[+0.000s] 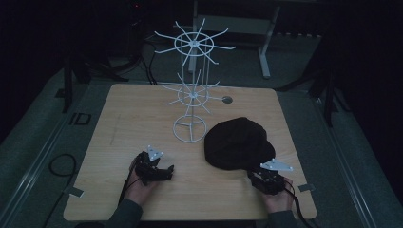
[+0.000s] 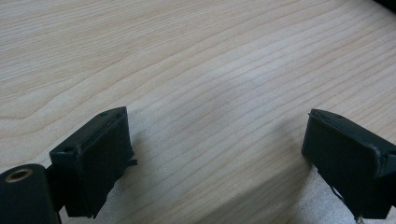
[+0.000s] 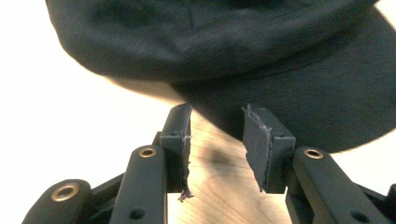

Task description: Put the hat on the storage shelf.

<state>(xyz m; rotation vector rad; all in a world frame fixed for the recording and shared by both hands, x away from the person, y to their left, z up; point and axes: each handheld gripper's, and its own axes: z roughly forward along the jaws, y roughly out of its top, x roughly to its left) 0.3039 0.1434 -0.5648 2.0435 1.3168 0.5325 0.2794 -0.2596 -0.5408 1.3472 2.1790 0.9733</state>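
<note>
From the high view, the work looks barely begun: the dark cap [image 1: 239, 144] lies flat on the wooden counter [image 1: 142, 118], right of centre and just in front of the right tool [image 1: 264, 179], while the white wire rack [image 1: 192, 92] stands behind it with every arm bare. Judging by this, gripping the cap, lifting it and hanging it on the rack all remain. The left tool [image 1: 159, 171] rests on the counter well apart from the cap, at the person's left hand [image 1: 140, 183]. The room around is dim, with dark flooring, cables and a table frame at the back. In the left gripper view, the left tool [image 2: 215, 154] stands wide, with nothing but pale wood grain [image 2: 196, 70] between its jaws. In the right gripper view, the right tool [image 3: 215, 140] is narrowly parted and empty, its tips just short of the cap's brim [image 3: 317, 93], the crown [image 3: 196, 32] lying beyond.
</note>
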